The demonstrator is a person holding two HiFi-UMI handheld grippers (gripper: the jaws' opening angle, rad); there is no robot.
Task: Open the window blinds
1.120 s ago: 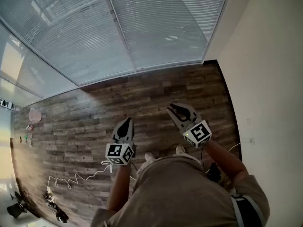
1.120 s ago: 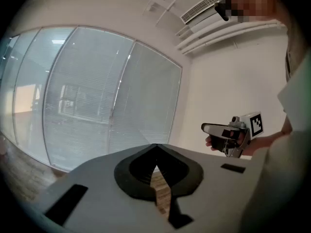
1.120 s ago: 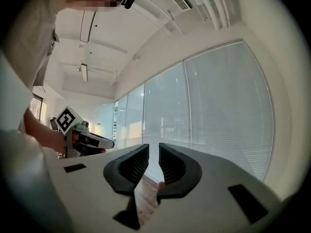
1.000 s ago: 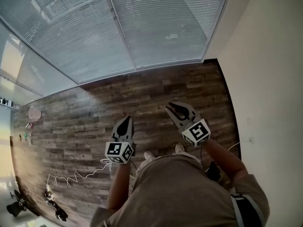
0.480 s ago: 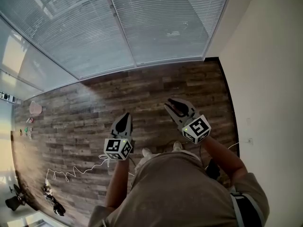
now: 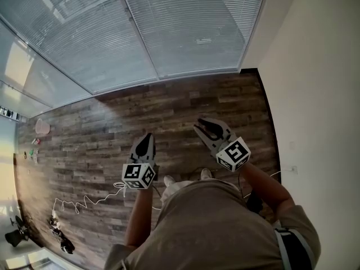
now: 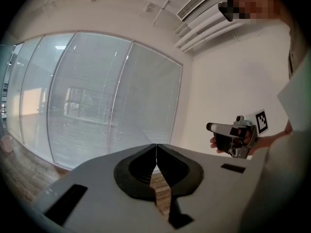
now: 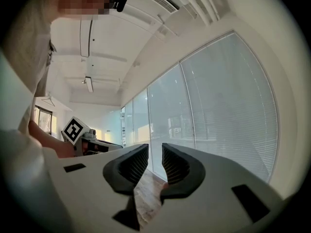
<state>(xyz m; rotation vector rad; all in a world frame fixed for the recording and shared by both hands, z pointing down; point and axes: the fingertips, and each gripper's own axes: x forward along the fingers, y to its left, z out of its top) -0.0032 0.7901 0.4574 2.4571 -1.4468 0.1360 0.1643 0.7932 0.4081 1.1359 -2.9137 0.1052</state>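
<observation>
The window blinds [image 6: 185, 27] hang lowered over the tall glass panes, slats turned shut; they also fill the left gripper view [image 7: 97, 101] and the right gripper view [image 8: 228, 101]. My left gripper [image 6: 147, 136] is held over the wood floor and points at the window, its jaws [image 7: 156, 145] meeting with nothing between them. My right gripper [image 6: 201, 124] is beside it, nearer the white wall, jaws drawn to a narrow slit [image 8: 155, 147] and empty. Both are well short of the blinds. No cord or wand shows clearly.
A white wall [image 6: 315, 66] runs along the right, with a socket [image 6: 292, 169] low on it. A white cable [image 6: 84, 201] lies coiled on the wood floor [image 6: 169, 103] at the left. Small items [image 6: 42, 127] and black gear [image 6: 62, 243] sit at the far left.
Both grippers have drifted toward the window together with the person, whose feet have stepped forward. The jaws look the same as before.
</observation>
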